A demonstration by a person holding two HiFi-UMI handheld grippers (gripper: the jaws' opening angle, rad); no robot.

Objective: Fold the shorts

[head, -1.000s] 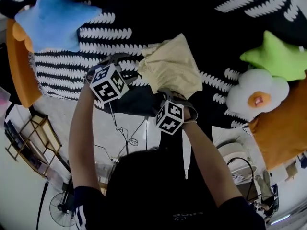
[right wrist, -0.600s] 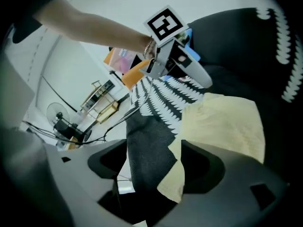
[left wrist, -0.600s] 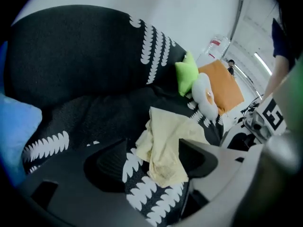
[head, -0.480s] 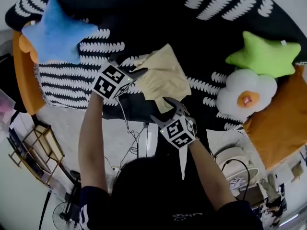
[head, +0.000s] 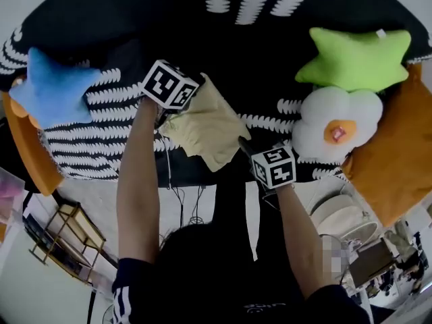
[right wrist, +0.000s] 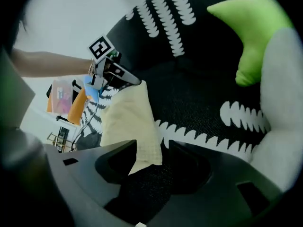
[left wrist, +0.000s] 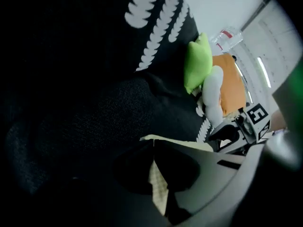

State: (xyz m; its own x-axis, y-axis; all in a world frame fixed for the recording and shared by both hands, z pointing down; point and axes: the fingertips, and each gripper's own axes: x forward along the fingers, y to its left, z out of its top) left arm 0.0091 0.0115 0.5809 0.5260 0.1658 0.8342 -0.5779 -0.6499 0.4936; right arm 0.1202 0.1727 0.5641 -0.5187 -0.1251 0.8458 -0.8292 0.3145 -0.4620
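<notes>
Shorts (head: 206,127), pale cream, lie in a loose bunch on the black cover with white leaf print (head: 270,59), about mid-scene and near the cover's edge closest to the person. Green star cushion (head: 354,58) and white flower cushion (head: 331,130) sit well apart to the right and are not in the way.

Left hand-held gripper (left wrist: 152,148) has just been closing, and its jaws are now pressed together on a thin edge of the cloth at the far-left corner. Right hand-held gripper (right wrist: 152,145) has also just been closing, but its jaws stand partly spread. The near-right corner of the shorts hangs between them, and the pads do not look clamped on it yet.

Handling guess:
- The fabric is light, thin and fully limp, with no stiffness, so it will sag and crease between two pinch points.
- It is not fragile and not slippery. The weave looks slightly textured, so a pinch should hold.
- Corners and hems are the best holds, since the doubled fabric is thicker there.
- Risks are catching only one layer, or dragging the cover up with the cloth.
- A pinch at two corners would keep the edge taut for the fold.
</notes>
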